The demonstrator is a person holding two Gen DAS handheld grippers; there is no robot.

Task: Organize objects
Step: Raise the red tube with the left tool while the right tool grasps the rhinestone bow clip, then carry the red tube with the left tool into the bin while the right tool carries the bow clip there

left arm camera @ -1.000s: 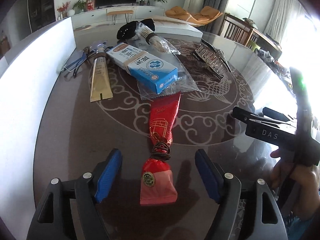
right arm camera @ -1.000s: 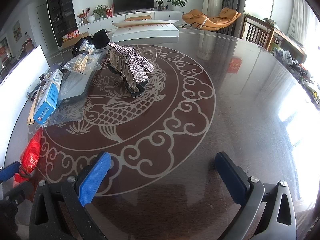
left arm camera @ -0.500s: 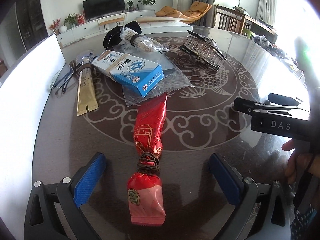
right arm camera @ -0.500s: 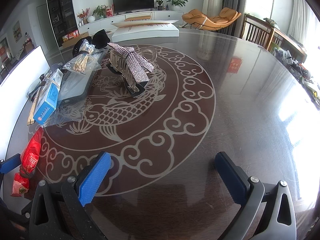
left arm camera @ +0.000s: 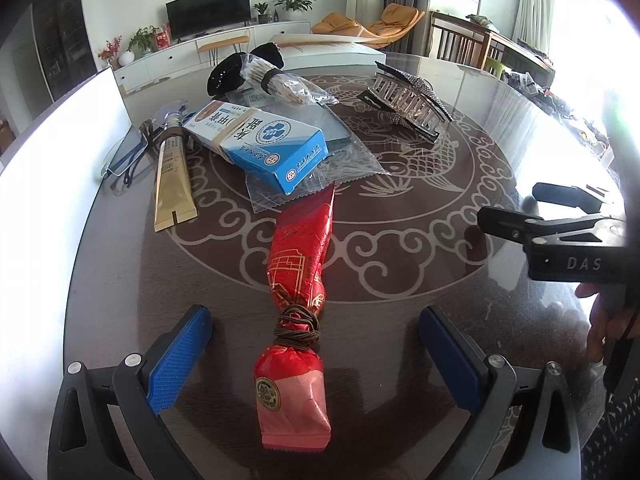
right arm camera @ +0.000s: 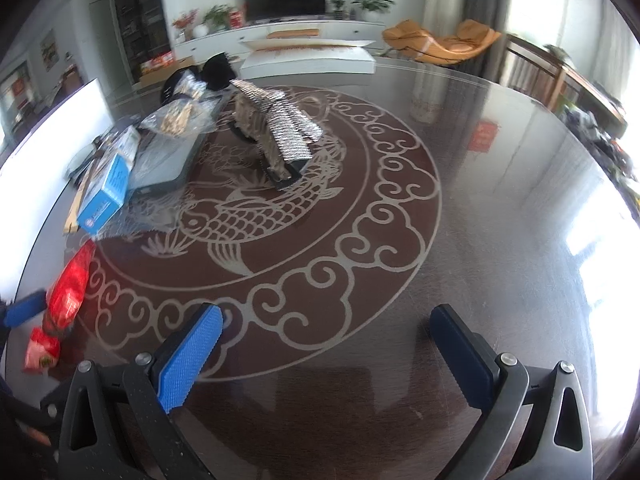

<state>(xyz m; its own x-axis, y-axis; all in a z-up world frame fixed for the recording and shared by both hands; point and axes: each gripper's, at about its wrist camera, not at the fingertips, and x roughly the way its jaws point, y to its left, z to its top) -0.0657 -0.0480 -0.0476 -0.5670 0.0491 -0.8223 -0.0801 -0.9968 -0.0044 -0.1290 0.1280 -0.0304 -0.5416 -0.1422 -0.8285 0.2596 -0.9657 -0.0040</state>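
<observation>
A long red foil packet tied with brown cord lies on the dark round table; its pink end lies between my open left gripper's fingers. It also shows at the left in the right wrist view. Beyond it lie a blue and white box, a gold tube, a clear bag of sticks and a rhinestone hair claw. My right gripper is open and empty over the bare table, apart from the objects.
Glasses and a black hair clip lie at the far left of the pile. A white board stands along the table's left edge. A white box sits at the far edge.
My left gripper has opened wider and pulled back and up from the red packet. The right wrist view has shifted slightly and shows motion blur.
</observation>
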